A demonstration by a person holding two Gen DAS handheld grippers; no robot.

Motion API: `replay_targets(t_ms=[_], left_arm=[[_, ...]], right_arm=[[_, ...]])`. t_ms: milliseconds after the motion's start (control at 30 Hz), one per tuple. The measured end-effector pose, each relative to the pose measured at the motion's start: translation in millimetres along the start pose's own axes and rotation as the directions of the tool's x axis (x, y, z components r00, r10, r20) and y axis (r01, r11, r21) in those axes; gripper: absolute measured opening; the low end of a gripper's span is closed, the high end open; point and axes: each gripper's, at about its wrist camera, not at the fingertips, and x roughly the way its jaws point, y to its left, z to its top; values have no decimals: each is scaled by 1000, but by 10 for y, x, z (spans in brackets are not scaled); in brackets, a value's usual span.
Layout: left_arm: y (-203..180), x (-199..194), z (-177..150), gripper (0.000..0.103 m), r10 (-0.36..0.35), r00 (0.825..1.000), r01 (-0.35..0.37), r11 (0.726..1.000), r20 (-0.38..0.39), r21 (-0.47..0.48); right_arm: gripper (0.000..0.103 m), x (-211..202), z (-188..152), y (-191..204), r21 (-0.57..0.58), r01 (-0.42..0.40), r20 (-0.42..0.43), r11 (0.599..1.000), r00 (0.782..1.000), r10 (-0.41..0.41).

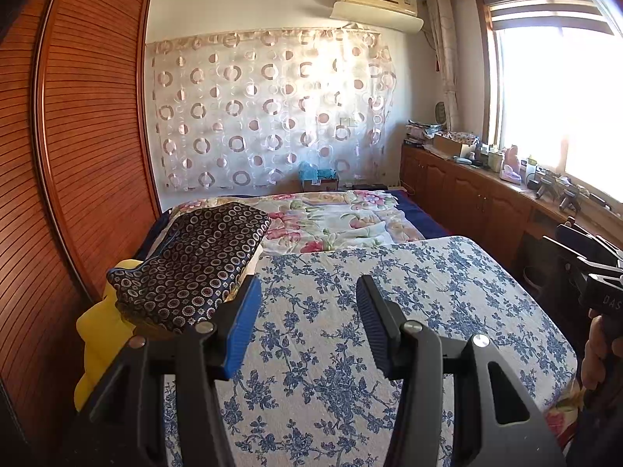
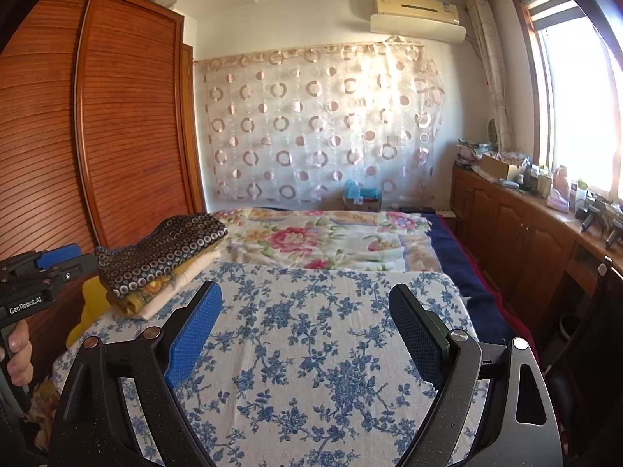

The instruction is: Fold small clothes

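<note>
A board with a white cloth with blue flowers (image 2: 311, 350) lies over the bed (image 2: 331, 241), and I use it as the landmark. The top of it is bare: no piece of clothing lies spread out on it.

At its far left corner sits a pile of folded clothes (image 2: 155, 268). The top one is dark with little rings (image 1: 194, 260). Under it there is a yellow-brown piece and a white piece. Something bright yellow (image 1: 97, 334) hangs just off the left edge of the cloth, below the pile. It may be another cloth or a cushion; I cannot tell from here.

The left tongs (image 1: 307, 327) hang above the near left part of the cloth, close to the pile. They are partly spread and pinch nothing. The right tongs (image 2: 307, 334) hang over the near middle of the cloth. They are spread wide and also hold nothing. A hand (image 2: 15, 354) holds the grip of the left tool, left of the cloth.

I think much of the job is done, since the pile looks neat and folded. No clothes that need folding show anywhere near the cloth. If more remain, they are out of view and must be fetched first. It could also be that the folding is finished.
</note>
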Motion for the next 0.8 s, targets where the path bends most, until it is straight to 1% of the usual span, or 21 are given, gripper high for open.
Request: replay_targets(t_ms=[800], left_arm=[[-1, 4, -9, 50, 1, 1000, -1, 1000, 1, 0]], right_arm=[[89, -4, -5, -23, 0, -1, 0, 1000, 1000, 1]])
